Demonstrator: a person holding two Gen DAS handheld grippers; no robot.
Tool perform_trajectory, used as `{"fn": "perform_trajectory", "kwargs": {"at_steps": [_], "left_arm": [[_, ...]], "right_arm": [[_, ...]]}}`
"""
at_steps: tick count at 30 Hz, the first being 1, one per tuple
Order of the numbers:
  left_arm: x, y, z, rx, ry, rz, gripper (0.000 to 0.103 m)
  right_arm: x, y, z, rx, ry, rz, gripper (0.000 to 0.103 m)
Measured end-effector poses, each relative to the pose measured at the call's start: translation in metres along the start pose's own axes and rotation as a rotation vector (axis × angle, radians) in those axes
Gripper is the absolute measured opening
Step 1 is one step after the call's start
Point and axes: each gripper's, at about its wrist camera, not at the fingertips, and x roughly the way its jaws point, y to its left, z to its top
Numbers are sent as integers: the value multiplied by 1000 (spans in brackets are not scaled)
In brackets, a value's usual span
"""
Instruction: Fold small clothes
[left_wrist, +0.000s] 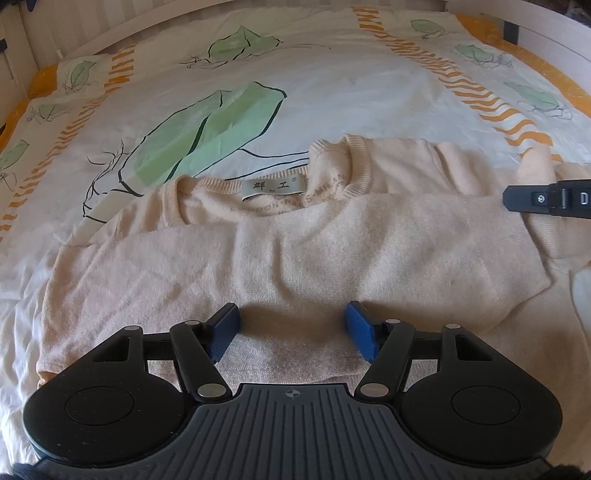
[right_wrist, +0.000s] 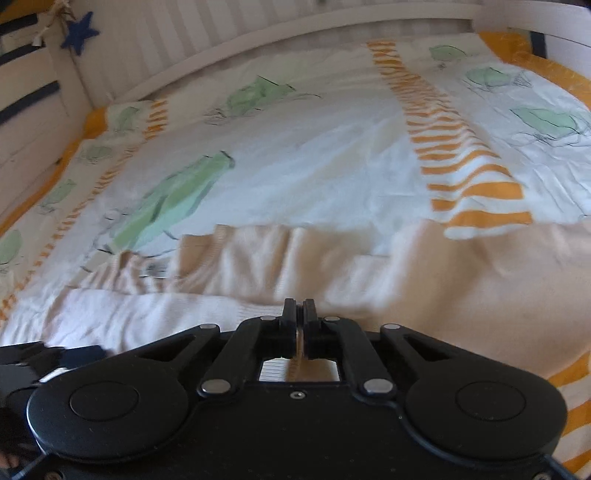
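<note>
A small peach knit sweater (left_wrist: 280, 254) lies on the bed with its collar and white label (left_wrist: 274, 186) facing away, and one sleeve is folded across its body. My left gripper (left_wrist: 291, 328) is open, its blue pads (left_wrist: 356, 328) just above the sweater's near edge. My right gripper (right_wrist: 299, 314) is shut on a fold of the sweater's fabric (right_wrist: 461, 280); it shows in the left wrist view (left_wrist: 517, 199) at the sweater's right side. The right wrist view is blurred.
The bed is covered by a white sheet (left_wrist: 332, 92) with green leaf prints and orange stripes. A white slatted bed rail (right_wrist: 221, 40) runs along the far side. A blue star (right_wrist: 79, 31) hangs at the far left.
</note>
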Motion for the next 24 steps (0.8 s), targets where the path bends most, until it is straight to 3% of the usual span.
{"fn": "perform_trajectory", "kwargs": {"at_steps": [3,5,6,8,10,17,24], "left_arm": [[0,-1,0,3,2,3,64],[0,0,0,7,2,5,65],[0,0,0,9,2,6,66],[1,0,0,9,4,8,68],[1,1,0,6,6,10,70],[3,-1,1,18,13,28,74],[3,1,2,11,24,18,74]], "right_arm": [[0,-10,-1,44,6,-15,19],[-9,-13,4,68,-20,-4,20],[-15,-12,7,59,-45,-14,26],[-27,-11,14,33,-102,-57,60],[-38,-14,20,14,-152,-117,70],[-54,-47,43,-38,-193,-437,70],[-54,-104,58,18,-161,-595,70]]}}
